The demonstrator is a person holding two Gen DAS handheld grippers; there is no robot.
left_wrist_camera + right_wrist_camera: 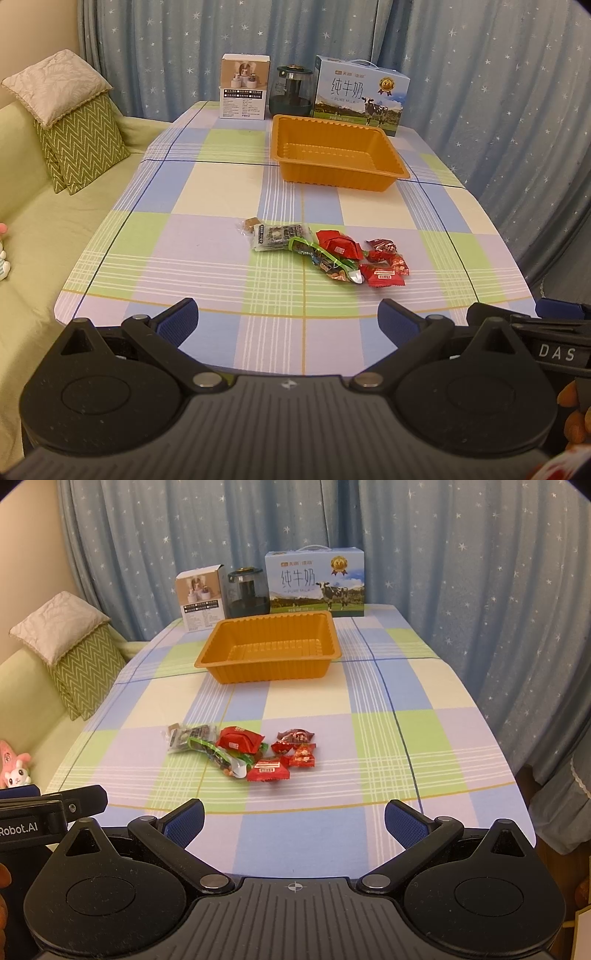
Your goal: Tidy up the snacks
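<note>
A small heap of wrapped snacks (325,251) (243,753) lies mid-table on the checked cloth: red packets, a grey-green packet, a green-edged clear bag and a brown sweet. Behind it stands an orange plastic tray (295,170) (229,672), with nothing inside. My left gripper (288,325) hovers open near the table's front edge, short of the heap. My right gripper (293,821) is open too, beside it to the right, also short of the snacks. Neither holds anything.
At the table's back stand a white product box (243,88) (201,602), a dark glass jar (290,90) (247,592) and a blue milk carton (360,94) (316,581). A green sofa with cushions (70,140) (74,653) lies left. Starred curtains (498,92) hang behind.
</note>
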